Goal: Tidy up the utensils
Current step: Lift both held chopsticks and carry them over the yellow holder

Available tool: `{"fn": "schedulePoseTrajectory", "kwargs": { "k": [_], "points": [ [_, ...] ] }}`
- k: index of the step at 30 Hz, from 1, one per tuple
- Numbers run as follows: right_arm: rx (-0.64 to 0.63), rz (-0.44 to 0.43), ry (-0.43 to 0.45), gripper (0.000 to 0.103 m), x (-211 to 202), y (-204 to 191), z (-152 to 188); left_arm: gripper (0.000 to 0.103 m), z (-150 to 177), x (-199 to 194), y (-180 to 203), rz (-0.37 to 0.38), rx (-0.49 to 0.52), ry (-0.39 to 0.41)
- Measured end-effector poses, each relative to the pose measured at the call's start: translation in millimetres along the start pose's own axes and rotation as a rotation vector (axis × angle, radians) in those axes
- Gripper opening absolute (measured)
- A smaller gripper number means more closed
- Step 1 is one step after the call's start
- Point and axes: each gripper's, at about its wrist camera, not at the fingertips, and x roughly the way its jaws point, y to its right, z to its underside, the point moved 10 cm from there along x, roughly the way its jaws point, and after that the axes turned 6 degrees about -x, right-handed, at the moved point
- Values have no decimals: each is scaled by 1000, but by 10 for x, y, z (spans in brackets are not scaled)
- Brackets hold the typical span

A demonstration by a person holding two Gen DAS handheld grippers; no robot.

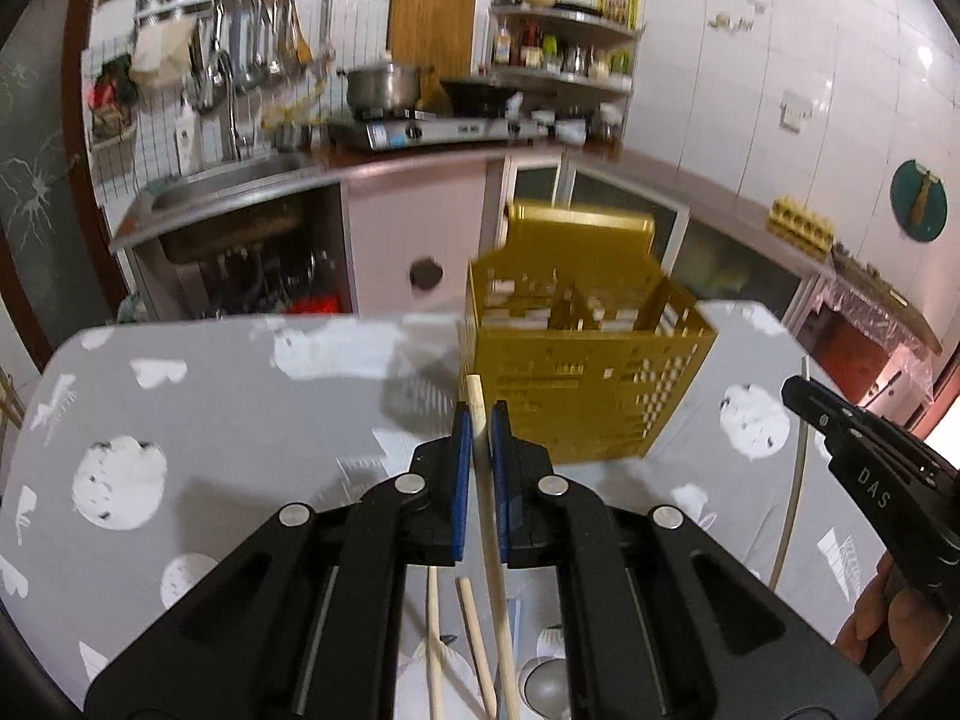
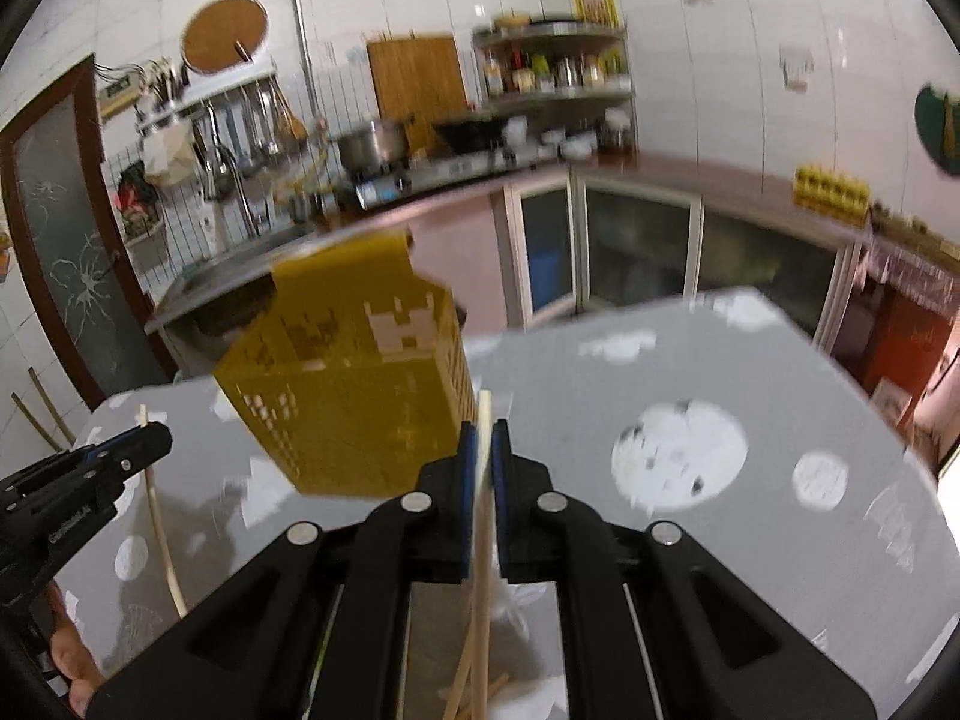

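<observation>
A yellow perforated utensil basket [image 1: 576,348] with inner dividers stands on the grey patterned table [image 1: 210,420]. My left gripper [image 1: 480,414] is shut on a pale wooden chopstick [image 1: 475,402] whose tip sticks up just short of the basket's near wall. Two more chopsticks [image 1: 474,642] lie below it on the table. In the right wrist view my right gripper [image 2: 483,435] is shut on another chopstick [image 2: 483,414], to the right of the basket [image 2: 354,396]. Each gripper shows in the other's view, the right [image 1: 798,390] and the left [image 2: 150,438], both holding a stick.
Behind the table runs a kitchen counter with a sink [image 1: 240,180], a gas stove [image 1: 444,126] with a pot, a corner shelf of bottles [image 1: 564,48] and hanging ladles. A yellow egg tray [image 1: 801,228] sits on the right counter. A hand [image 1: 888,630] grips the right tool.
</observation>
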Motion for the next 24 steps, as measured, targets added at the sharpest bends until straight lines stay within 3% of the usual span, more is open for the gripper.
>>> {"fn": "schedulePoseTrajectory", "kwargs": {
  "k": [7,24],
  "points": [
    [-41,14,134,6,-275,-85,-357,4,-283,-313,37,-1,12,139],
    [-76,23,227,6,-428,-146,-733,4,-516,-417,47,11,12,204]
  ]
}}
